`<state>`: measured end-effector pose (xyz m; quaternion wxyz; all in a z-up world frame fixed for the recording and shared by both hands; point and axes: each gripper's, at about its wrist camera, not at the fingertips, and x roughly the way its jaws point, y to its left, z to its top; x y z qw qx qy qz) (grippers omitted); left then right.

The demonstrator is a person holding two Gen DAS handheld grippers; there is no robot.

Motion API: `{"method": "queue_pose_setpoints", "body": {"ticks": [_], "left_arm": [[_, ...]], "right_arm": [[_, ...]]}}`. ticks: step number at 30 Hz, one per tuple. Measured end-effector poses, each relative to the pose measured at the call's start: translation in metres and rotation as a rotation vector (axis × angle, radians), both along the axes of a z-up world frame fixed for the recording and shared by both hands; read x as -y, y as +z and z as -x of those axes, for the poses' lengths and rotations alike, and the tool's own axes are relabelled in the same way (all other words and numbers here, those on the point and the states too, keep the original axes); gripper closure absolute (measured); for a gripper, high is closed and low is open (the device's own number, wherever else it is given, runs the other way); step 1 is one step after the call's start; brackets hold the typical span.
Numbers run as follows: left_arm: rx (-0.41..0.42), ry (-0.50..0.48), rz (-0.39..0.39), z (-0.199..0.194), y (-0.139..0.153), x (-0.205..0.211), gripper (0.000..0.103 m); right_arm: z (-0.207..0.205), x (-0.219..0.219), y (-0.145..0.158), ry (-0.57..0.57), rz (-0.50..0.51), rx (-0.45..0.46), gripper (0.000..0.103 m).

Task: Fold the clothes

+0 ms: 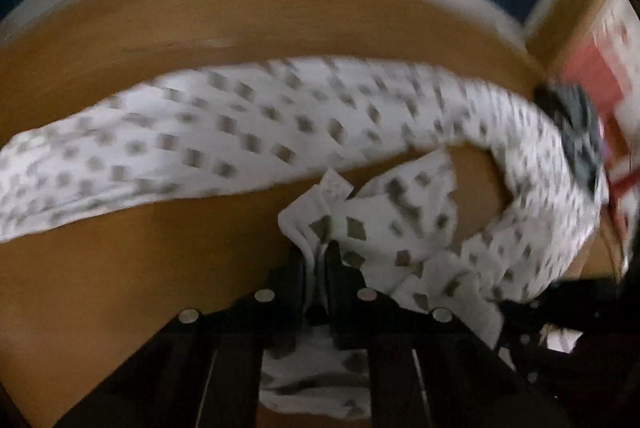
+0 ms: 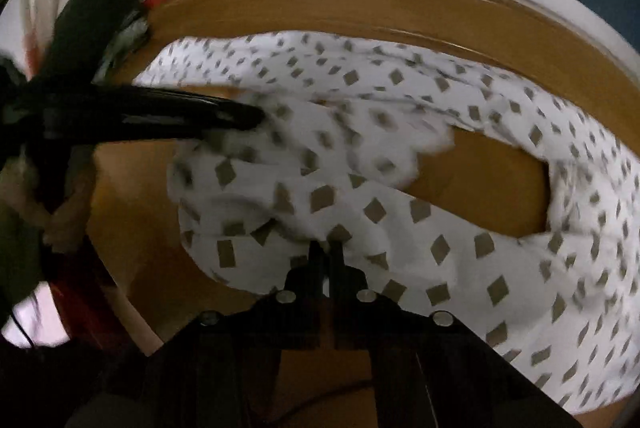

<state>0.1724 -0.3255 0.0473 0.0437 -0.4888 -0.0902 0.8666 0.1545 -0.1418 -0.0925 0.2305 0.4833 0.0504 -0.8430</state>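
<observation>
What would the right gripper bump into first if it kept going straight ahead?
Nothing new: the right gripper is already shut on the white diamond-print garment. Straight ahead lies more of that bunched cloth, then probably the wooden table, though depth is hard to judge.

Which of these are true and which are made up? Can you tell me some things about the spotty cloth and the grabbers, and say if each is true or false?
1. The cloth is white with small grey diamonds. True.
2. The left tool is open and holds nothing. False: it is shut on an edge of the cloth.
3. The right tool pinches the cloth too. True.
4. The cloth lies over a blue table. False: the table is a brownish wood colour.
5. The cloth is folded into a neat square. False: it is stretched out and rumpled.
</observation>
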Motion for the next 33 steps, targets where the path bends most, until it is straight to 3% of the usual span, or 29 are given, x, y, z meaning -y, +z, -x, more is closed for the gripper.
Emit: {"method": "queue_pose_setpoints", "body": {"ticks": [4,7,10,14,16,21,24,27,29,33], "left_arm": [[-0.144,0.234,0.099,-0.052,0.057,0.049,0.095],[-0.158,0.374,0.152,-0.089,0.081,0.081,0.092],[-0.097,0.415,0.16,-0.113,0.074,0.087,0.091],[0.048,0.441,0.207,-0.13,0.039,0.081,0.068],[0.103,0.462,0.205,-0.141,0.024,0.082,0.068],[0.085,0.551,0.085,-0.179,0.032,0.109,0.067],[0.047,0.553,0.07,-0.182,0.045,0.125,0.059],[0.052,0.453,0.118,-0.153,0.047,0.13,0.056],[0.09,0.39,0.118,-0.128,0.034,0.13,0.056],[0.166,0.265,0.118,-0.078,0.009,0.132,0.056]], "right_arm": [[-0.018,-0.015,0.032,-0.015,0.079,-0.07,0.1],[-0.026,-0.019,0.032,0.022,0.089,-0.06,0.1],[-0.031,-0.02,0.022,0.074,0.081,-0.021,0.1],[-0.037,-0.02,-0.01,0.119,0.044,0.084,0.1],[-0.039,-0.02,-0.017,0.131,0.027,0.108,0.1],[-0.05,-0.017,-0.003,0.218,-0.012,0.111,0.097],[-0.05,-0.013,0.015,0.249,-0.003,0.086,0.086],[-0.043,-0.003,0.035,0.277,0.088,0.055,0.08],[-0.035,0.01,0.04,0.286,0.118,0.037,0.07],[-0.015,0.054,0.029,0.304,0.067,-0.004,0.065]]}}
